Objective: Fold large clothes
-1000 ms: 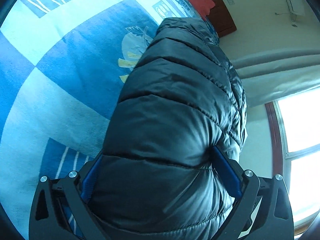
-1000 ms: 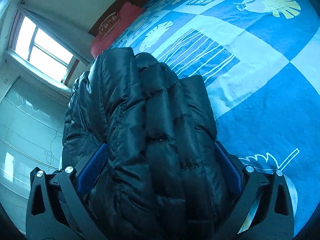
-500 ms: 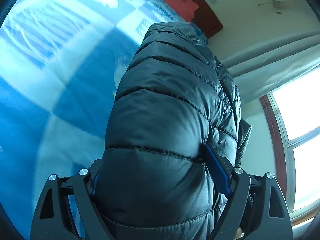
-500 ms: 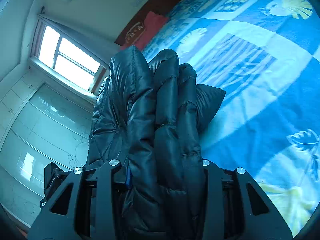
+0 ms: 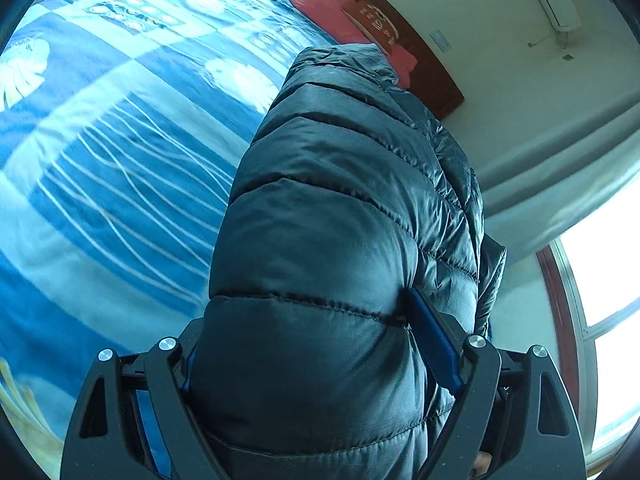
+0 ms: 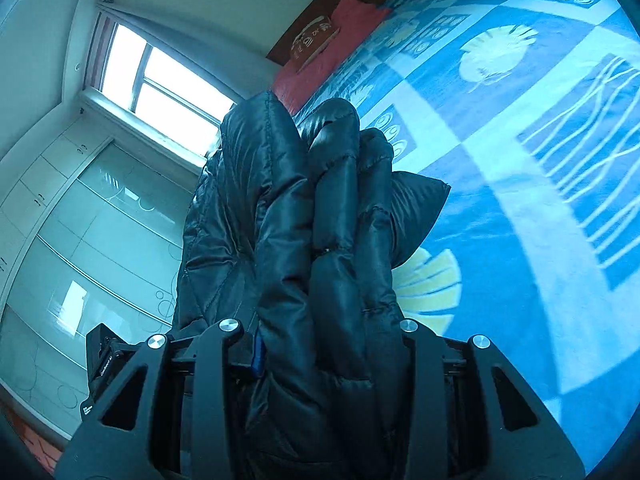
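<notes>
A dark quilted puffer jacket is held up over the blue patterned bedspread — bunched and clamped at both ends. The left gripper is closed wide on a thick roll of it; the right gripper is pinched tighter on gathered folds, the window far left.

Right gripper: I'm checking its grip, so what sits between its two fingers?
A bunched fold of the dark puffer jacket fills the gap in the right gripper; the fingers squeeze it from both sides. That shows in the right wrist view.
</notes>
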A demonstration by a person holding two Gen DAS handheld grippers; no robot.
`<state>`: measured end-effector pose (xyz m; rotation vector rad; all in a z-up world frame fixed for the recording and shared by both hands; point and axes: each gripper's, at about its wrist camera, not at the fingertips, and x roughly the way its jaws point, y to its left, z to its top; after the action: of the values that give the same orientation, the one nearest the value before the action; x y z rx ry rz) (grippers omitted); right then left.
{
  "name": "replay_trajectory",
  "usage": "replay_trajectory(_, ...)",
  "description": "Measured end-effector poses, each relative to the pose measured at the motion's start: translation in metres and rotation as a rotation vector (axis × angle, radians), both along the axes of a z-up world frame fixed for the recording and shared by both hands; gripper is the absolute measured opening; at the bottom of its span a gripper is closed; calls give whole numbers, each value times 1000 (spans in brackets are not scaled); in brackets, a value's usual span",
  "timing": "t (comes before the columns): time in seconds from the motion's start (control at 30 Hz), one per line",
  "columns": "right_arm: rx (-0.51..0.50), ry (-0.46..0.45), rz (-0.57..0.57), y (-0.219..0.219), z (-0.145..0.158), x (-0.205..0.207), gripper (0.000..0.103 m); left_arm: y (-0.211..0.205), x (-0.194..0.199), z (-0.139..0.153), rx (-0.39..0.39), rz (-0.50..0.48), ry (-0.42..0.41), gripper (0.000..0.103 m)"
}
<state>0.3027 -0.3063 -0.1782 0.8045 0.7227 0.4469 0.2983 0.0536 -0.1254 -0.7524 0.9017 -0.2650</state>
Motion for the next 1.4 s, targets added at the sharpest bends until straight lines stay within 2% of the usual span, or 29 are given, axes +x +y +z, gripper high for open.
replay_trajectory(0.23, -37, 61, 9, 18, -20, 18, 37, 25, 15, -37, -20, 15, 82, 84)
replay_trajectory(0.43, -23, 82, -3, 14, -32, 16, 38, 26, 16, -52, -5, 17, 76, 86)
replay_trajectory(0.53, -35, 84, -5, 15, -30, 16, 42, 28, 19, -49, -23, 11, 83, 86)
replay_trajectory(0.67, -42, 86, -16, 11, -26, 13, 56, 41, 13, -47, -55, 5, 99, 86)
replay_trajectory(0.8, -59, 80, -19, 5, -20, 3, 70, 53, -4, -34, -42, 22, 92, 86)
replay_trajectory(0.97, -60, 54, -28, -8, -2, -4, 74, 68, -9, -15, 14, 30, 23, 86)
replay_trajectory(1.07, -43, 42, -47, -14, 11, 6, 79, 71, 14, -12, -11, 34, 32, 86)
replay_trajectory(1.17, -38, 61, -41, -12, 18, 29, 80, 69, 32, -18, -2, 20, 51, 86)
replay_trajectory(1.3, -110, 113, -30, -1, 11, 60, 80, 55, 61, -25, 9, 2, 59, 86)
replay_trajectory(1.4, -110, 161, -24, 0, -2, 77, 80, 52, 66, -33, 2, -2, 66, 86)
